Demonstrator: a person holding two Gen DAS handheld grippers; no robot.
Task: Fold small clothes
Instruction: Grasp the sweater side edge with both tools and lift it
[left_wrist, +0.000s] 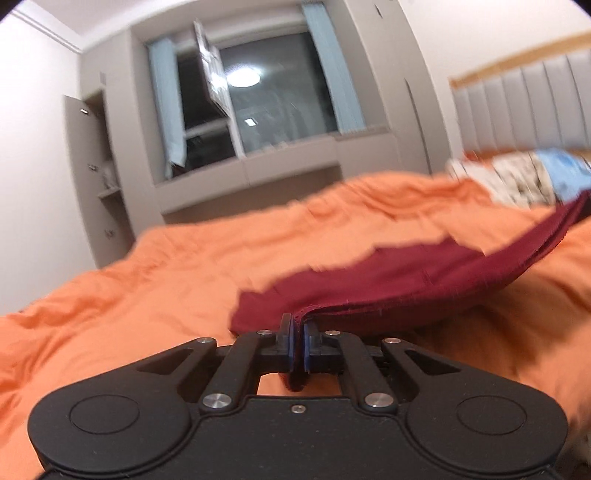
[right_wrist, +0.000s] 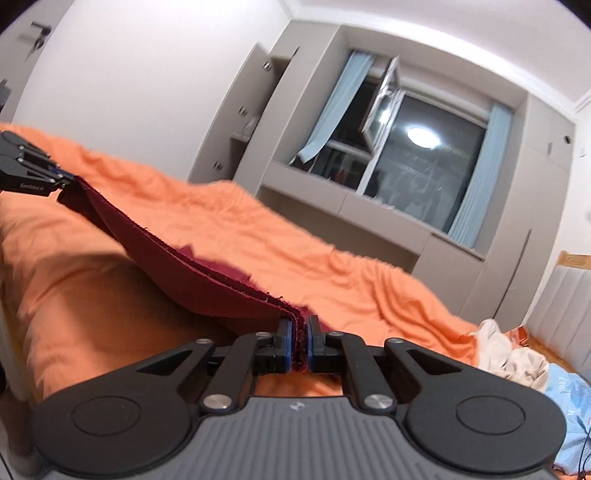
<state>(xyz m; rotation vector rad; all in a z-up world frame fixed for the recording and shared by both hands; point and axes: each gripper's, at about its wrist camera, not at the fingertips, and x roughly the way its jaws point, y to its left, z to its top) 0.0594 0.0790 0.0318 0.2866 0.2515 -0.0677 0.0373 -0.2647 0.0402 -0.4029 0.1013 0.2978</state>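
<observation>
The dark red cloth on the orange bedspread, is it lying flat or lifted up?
Partly lifted. The dark red cloth hangs stretched between the left tool and the right tool, each shut on an edge; its far part lies on the orange bedspread.

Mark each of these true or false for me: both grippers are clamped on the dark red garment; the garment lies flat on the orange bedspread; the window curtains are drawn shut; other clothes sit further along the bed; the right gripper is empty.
1. Both grippers are clamped on the dark red fabric garment. True: the left gripper and the right gripper each pinch an edge.
2. The garment lies flat on the orange bedspread. False: its held edge is lifted and spans between the grippers.
3. The pale blue window curtains are drawn shut. False: they hang at the sides, dark glass showing.
4. Other clothes sit further along the bed. True: a cream and light blue pile.
5. The right gripper is empty. False: it holds the garment.
</observation>
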